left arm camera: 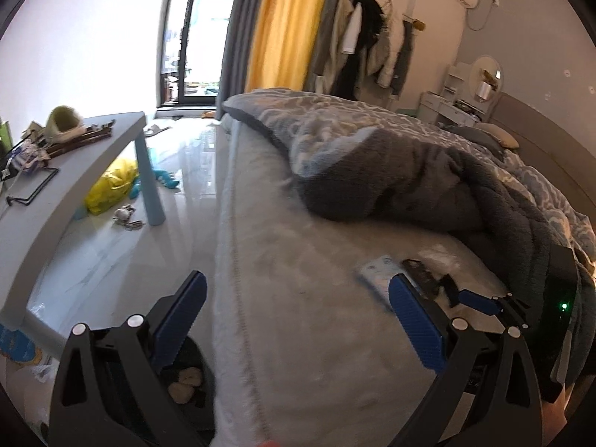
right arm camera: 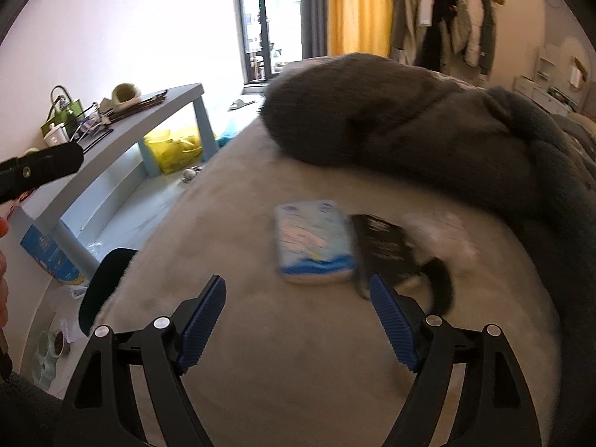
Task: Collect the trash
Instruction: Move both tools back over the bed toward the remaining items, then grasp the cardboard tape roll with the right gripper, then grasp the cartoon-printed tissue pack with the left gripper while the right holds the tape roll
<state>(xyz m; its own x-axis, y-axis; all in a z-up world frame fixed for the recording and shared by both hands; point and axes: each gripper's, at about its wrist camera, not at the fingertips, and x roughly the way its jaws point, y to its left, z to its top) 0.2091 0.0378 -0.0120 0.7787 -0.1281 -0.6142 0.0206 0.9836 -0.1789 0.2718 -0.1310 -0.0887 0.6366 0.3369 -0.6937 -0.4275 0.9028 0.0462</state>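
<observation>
Right gripper [right arm camera: 298, 309] and left gripper [left arm camera: 298, 309] both spread, empty — blue-white tissue packet [right arm camera: 314, 242] touches black glossy wrapper [right arm camera: 385, 247] on grey fleece bedsheet [right arm camera: 298, 372]; risk: pinching both, or snagging fleece.

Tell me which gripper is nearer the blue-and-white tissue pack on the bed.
Right. The right gripper hovers open just short of the blue-and-white tissue pack; the left gripper, also open, sits farther left, over the bed's edge.

A lived-in bedroom in a home is shown: a bed [left arm camera: 316, 298] heaped with a quilt [left arm camera: 409, 171], coats [left arm camera: 368, 48] hung on the wall, curtains [left arm camera: 287, 26] drawn beside a glass door [left arm camera: 193, 37], and a cluttered low table [left arm camera: 67, 171].
</observation>
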